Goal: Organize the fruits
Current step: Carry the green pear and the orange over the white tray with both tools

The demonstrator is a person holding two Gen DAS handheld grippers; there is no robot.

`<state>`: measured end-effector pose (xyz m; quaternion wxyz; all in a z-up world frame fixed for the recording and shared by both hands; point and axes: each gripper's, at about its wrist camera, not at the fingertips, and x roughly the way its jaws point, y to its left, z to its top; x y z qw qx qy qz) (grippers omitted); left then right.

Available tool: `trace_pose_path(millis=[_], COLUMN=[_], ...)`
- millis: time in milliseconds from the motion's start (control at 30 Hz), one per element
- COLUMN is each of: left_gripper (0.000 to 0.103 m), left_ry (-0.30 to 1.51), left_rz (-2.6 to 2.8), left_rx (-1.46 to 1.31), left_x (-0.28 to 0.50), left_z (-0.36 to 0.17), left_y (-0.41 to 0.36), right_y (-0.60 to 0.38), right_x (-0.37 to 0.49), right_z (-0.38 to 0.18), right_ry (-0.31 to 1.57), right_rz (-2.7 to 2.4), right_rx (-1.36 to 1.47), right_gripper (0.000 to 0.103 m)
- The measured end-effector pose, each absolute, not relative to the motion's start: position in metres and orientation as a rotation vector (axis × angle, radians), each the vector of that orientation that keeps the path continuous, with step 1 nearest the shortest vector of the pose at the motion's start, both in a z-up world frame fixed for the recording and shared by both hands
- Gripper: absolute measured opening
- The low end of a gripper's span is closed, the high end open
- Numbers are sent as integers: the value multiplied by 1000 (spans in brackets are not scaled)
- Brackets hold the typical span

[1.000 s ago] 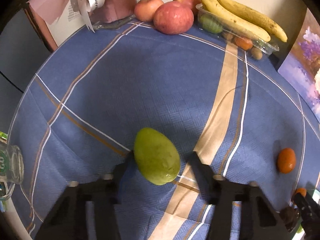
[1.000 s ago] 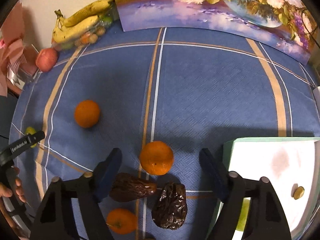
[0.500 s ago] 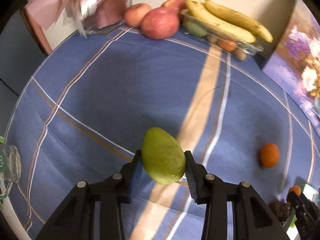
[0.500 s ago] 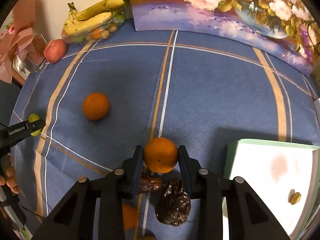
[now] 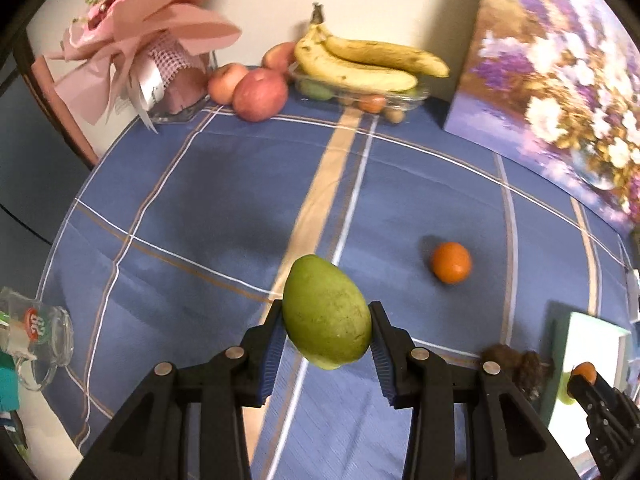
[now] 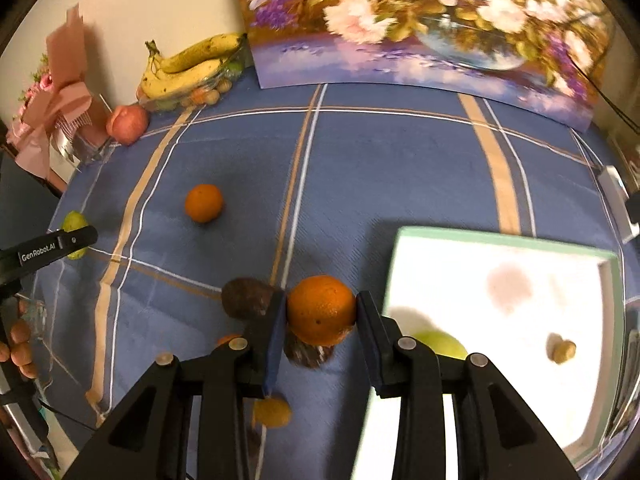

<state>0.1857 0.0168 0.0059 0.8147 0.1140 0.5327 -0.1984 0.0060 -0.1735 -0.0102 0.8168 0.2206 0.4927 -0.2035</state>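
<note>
My left gripper is shut on a green mango and holds it above the blue checked cloth. My right gripper is shut on an orange, lifted over two dark brown fruits. A second orange lies loose on the cloth, also in the left wrist view. A white tray with a green rim sits right of the right gripper and holds a green fruit and a small brown nut.
Bananas on a clear fruit box and red apples stand at the far edge by a pink bouquet. A flower painting leans at the back. A glass mug stands near left. Small orange fruits lie under the right gripper.
Both grippers have lifted with their fruit. The left gripper swung right with the mango. The right gripper moved right with the orange, toward the tray.
</note>
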Motion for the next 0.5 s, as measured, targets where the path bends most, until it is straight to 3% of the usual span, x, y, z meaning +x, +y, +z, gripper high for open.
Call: trace_pose_path(millis=[500], left_gripper=[43], left_ry=[1114], left_rz=[-551], left_rx=[236], left_x=[99], left_z=[28], left_y=[-10], right_y=[-174], right_x=[-88], right_z=[-14], right_ry=[979], right_rz=[-483], right_rx=[496], right_gripper=[36])
